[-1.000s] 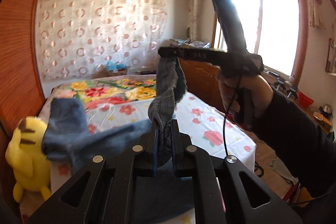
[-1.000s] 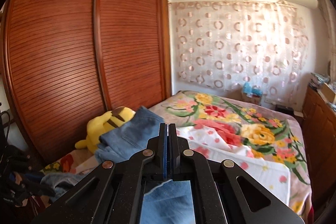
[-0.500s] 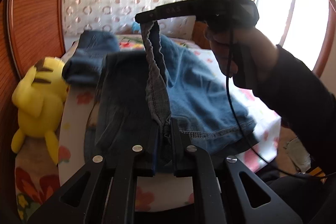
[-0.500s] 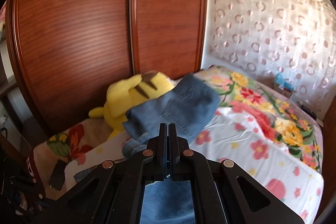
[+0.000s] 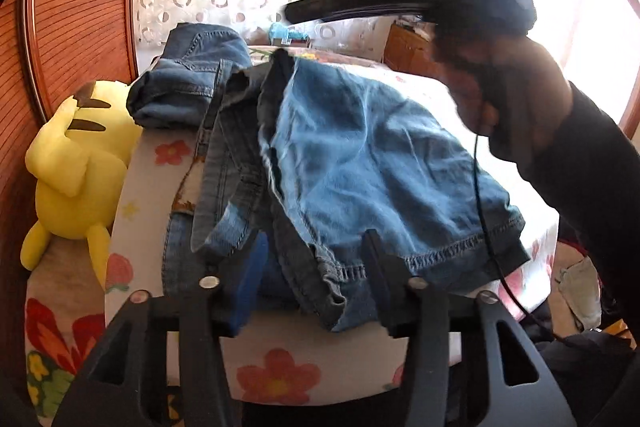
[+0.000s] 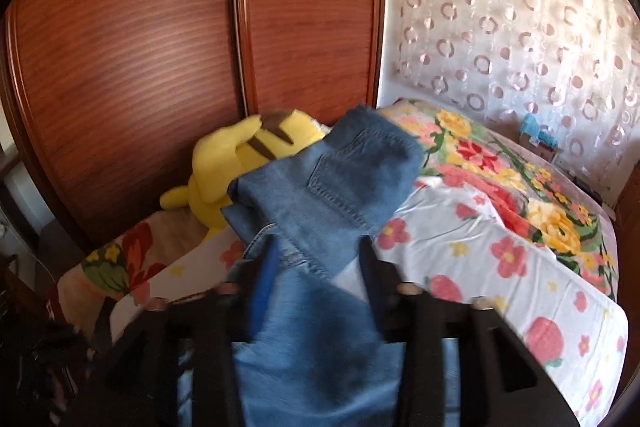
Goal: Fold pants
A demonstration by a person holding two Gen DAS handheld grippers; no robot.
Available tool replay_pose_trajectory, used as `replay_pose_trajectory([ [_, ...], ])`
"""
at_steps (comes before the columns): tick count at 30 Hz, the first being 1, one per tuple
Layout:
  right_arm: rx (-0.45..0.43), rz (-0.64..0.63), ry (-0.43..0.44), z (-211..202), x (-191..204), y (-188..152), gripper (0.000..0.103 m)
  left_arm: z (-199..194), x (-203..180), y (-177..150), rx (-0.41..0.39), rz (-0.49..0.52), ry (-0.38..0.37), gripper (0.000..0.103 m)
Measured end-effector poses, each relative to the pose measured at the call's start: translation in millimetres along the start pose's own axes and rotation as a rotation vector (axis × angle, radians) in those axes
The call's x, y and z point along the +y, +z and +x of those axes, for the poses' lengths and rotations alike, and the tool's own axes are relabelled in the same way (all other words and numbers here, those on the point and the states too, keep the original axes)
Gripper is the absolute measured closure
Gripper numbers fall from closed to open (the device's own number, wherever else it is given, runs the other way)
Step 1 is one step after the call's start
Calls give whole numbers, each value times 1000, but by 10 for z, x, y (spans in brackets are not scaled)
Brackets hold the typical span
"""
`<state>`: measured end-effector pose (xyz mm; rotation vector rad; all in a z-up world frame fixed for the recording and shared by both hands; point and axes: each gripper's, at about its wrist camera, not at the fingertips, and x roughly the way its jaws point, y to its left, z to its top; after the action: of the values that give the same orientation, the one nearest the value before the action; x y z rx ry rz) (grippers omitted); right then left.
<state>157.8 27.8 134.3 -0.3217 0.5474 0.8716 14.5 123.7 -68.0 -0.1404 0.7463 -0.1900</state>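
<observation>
left gripper fingers spread apart, hem of jeans lying between them | right gripper fingers spread, denim between, nothing clamped | jeans lay on the bed, far end bunched against the yellow plush beside the wardrobe

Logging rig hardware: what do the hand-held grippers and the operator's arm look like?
The left hand-held gripper is matte black plastic with cutout linkage arms, silver pivot screws and a blue finger pad. The right hand-held gripper looks the same. A thin black cable hangs below the bare hand; the sleeve is black.
</observation>
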Motion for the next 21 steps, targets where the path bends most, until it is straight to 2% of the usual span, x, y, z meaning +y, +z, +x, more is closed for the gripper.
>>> replay_pose_trajectory([
  [1, -15, 6, -11, -112, -70, -15, 50, -3, 8, 16, -4, -3, 1, 41],
  [4, -38, 17, -64, -415, -290, -127, 48, -11, 47, 97, -29, -16, 13, 34],
  [8, -29, 45, -125, -723, -644, -357, 46, 48, 55, 280, -65, -8, 36, 33],
  [10, -16, 76, -146, -814, -785, -519, 42, 109, 53, 380, -72, 3, 40, 33],
  [16, 52, 199, -152, -824, -1094, -903, 37, 392, 146, 738, -64, 20, 75, 33],
  [21, 100, 256, -112, -643, -1178, -1008, 36, 637, 302, 928, -33, 20, 130, 33],
])
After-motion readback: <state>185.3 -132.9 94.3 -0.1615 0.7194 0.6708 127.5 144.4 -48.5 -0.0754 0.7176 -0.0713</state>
